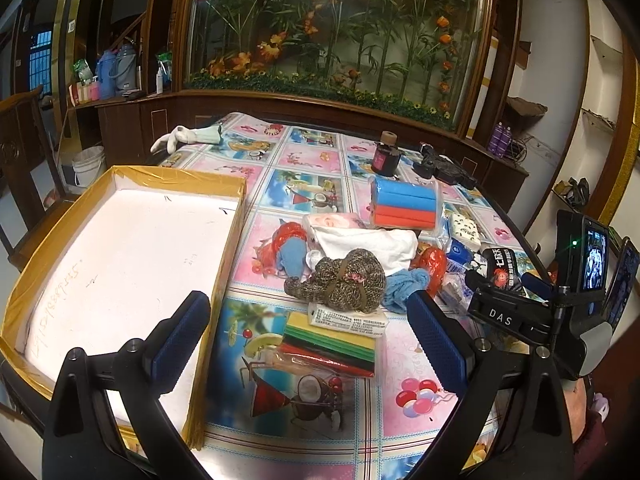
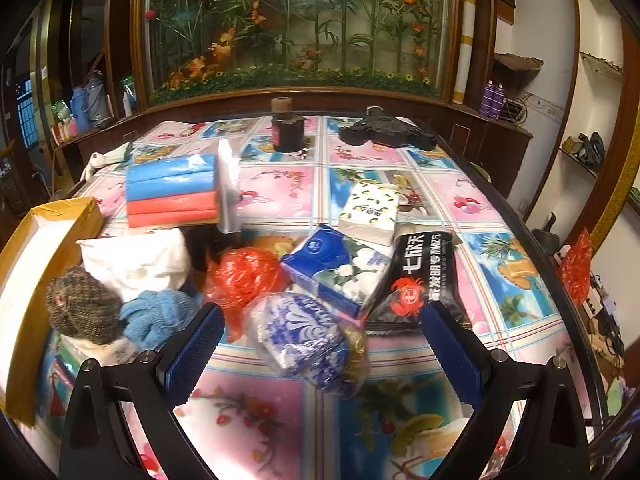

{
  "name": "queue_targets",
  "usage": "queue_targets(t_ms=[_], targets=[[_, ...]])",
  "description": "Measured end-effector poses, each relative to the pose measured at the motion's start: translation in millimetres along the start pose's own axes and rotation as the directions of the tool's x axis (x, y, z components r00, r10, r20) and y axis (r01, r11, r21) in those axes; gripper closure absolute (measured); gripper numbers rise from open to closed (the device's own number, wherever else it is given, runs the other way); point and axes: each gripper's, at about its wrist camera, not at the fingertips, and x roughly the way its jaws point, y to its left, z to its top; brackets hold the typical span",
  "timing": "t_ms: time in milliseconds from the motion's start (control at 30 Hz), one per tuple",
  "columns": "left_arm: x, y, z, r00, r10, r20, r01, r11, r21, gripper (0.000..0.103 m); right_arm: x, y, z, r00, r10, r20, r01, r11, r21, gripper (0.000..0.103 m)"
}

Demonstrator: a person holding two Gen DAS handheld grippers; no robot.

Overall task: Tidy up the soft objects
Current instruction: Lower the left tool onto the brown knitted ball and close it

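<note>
Left wrist view: our left tongs (image 1: pixel 310 336) hang spread and empty, the striped cloth pack (image 1: pixel 332 346) between their tips, the knitted bundle (image 1: pixel 344 280) just beyond, the box (image 1: pixel 120 264) (bare inside) leftward. Our right tongs (image 2: pixel 322 334) gape too, the blue-patterned packet (image 2: pixel 304 338) between them.

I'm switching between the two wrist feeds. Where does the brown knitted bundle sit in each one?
Left wrist: brown knitted bundle at centre, ahead between the open fingers, just right of the box.
Right wrist: it sits at far left, against the box wall.
Shared landmark: the blue cloth touching its right side.
</note>
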Motion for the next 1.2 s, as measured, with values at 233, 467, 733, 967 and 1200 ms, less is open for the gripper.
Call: queue_targets(t_ms=[233,467,733,967,1200], targets=[[11,-3,-2,1.000,0.005,-0.028,-0.005,1.000,0.008,0.004,11,-6,-3,1.000,-0.005,0.005,0.004,1.000,0.019,0.004],[22,-5,-4,0.998,0.006,-0.065,-0.007,1.000,-0.001,0.004,14,-11,-2,1.000,0.030,0.006,-0.030,0.999,0.034,0.003],[26,0,1,0.998,0.036,-0.061,-0.035,0.999,0.008,0.004,16,-16,-5,0.998,0.058,-0.010,-0.057,0.997,0.057,0.003],[41,14,17,0.994,0.094,-0.060,-0.093,0.995,0.022,0.004,19,-17,-5,0.998,0.067,-0.020,-0.065,0.996,0.066,0.003],[60,-12,18,0.995,0.069,-0.065,-0.059,0.988,0.140,0.004,17,-9,-7,0.999,0.042,-0.010,-0.042,0.999,0.034,0.003]])
